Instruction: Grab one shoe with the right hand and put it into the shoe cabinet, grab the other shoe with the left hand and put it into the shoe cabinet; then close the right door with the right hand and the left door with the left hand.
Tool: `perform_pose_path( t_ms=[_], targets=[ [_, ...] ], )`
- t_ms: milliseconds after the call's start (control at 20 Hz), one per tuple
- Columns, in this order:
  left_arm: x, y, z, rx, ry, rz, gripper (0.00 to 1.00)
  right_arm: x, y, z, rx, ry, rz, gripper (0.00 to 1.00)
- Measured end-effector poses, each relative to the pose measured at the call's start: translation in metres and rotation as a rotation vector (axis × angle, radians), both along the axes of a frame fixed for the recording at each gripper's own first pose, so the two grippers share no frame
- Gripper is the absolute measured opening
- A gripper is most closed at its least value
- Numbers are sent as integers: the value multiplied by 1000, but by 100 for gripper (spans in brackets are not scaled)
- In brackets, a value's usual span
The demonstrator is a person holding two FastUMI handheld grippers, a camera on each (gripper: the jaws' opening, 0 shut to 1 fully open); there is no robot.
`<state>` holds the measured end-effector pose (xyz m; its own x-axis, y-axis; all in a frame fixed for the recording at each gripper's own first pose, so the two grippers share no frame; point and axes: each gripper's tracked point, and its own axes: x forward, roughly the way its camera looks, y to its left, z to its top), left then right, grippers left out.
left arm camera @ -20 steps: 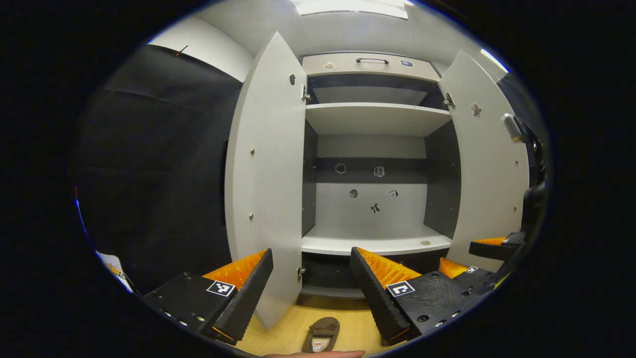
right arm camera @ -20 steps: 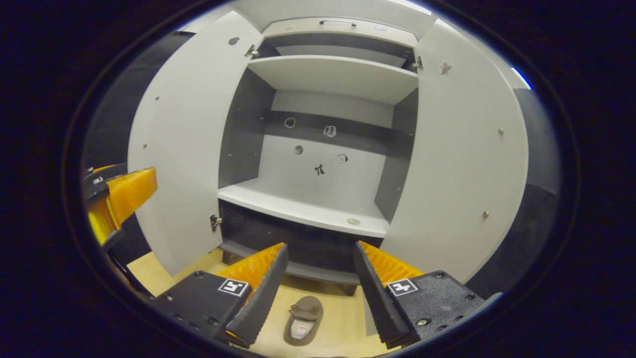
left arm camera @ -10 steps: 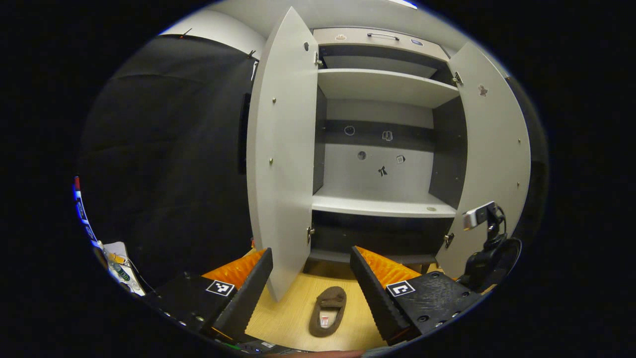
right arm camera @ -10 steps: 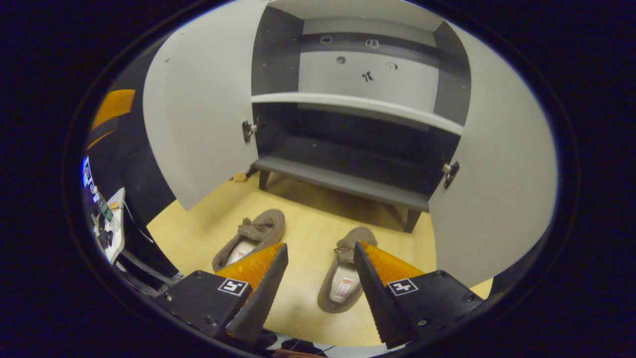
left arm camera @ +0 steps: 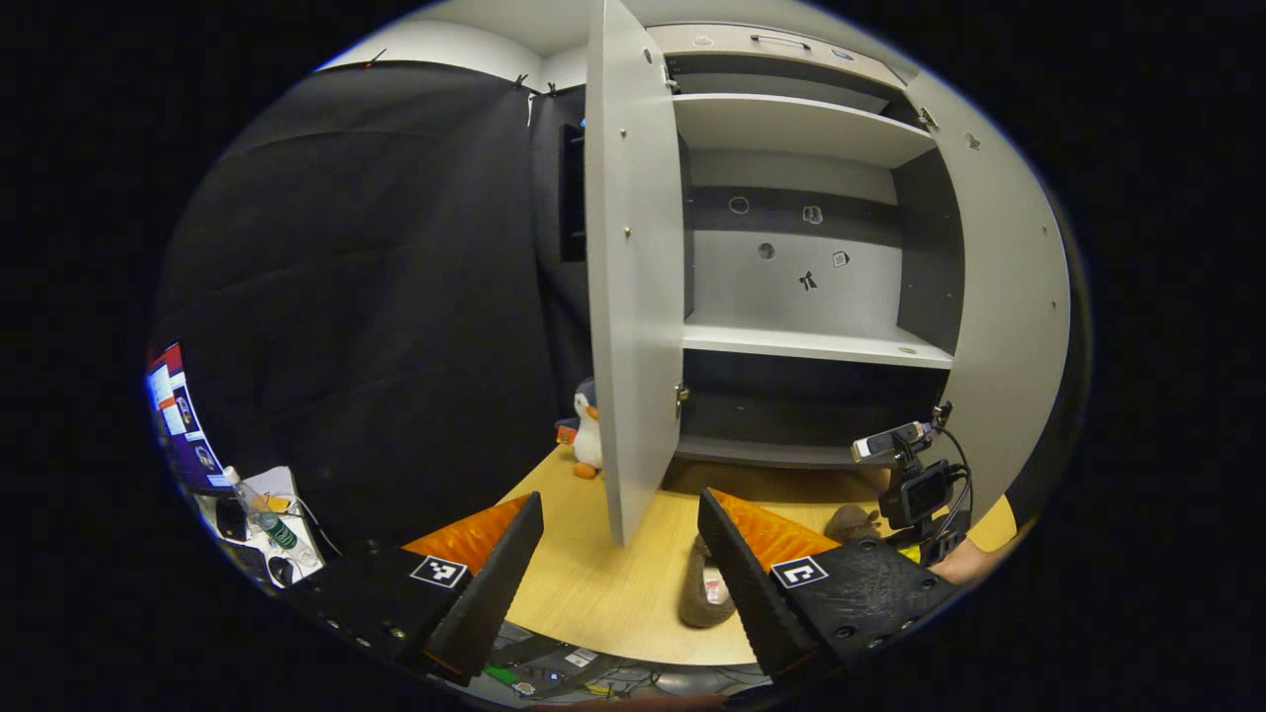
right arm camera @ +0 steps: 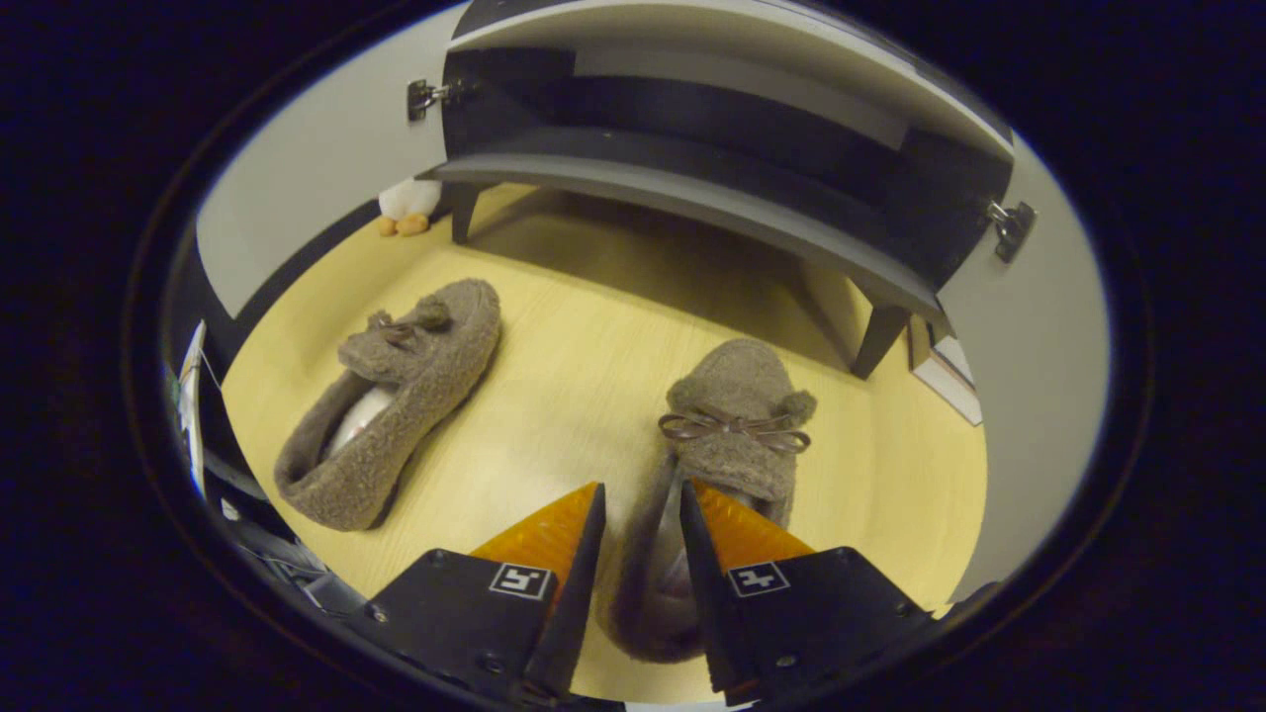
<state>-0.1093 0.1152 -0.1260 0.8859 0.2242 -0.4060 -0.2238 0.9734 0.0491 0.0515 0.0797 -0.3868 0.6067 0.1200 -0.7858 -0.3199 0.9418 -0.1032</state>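
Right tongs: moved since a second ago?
Yes. The right tongs have dropped from facing the cabinet's white shelf to floor level, jaws narrowed astride the right slipper's side wall, below the cabinet's bottom board.

Booth: black cloth wall (left arm camera: 376,277); pale wood floor (right arm camera: 593,366); toy penguin (left arm camera: 587,435) on floor; cluttered desk (left arm camera: 252,514) at left.
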Motion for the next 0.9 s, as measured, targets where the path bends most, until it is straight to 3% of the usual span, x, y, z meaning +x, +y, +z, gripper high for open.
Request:
perform_pose_path(
  t_ms=[50,100,150,200,250,300,450,600,900],
  targets=[
    [-3,3,-3,-6,3,9,96,4,-1,-8,-42,-1,10,47],
    [-7,5,-5,-9,9,15,96,5,-5,-11,-89,-16,19,35],
    [-10,6,-8,-10,16,18,96,9,-7,-9,-130,-39,26,33],
    [-12,7,-8,-7,19,20,96,9,-8,-8,-162,-50,35,17],
    [-14,8,-8,-5,20,21,95,9,-9,-9,-176,-58,45,17],
    [-15,9,-9,-7,19,20,96,8,-11,-7,-193,-58,50,7],
    [-16,7,-13,-35,18,12,96,4,-22,2,-189,-53,39,4],
    [-12,2,-17,-45,7,-16,96,-1,-25,26,-84,-53,8,4],
    [-5,-27,-30,-85,14,-113,95,-5,-34,114,1,-157,-25,4]
  ],
)
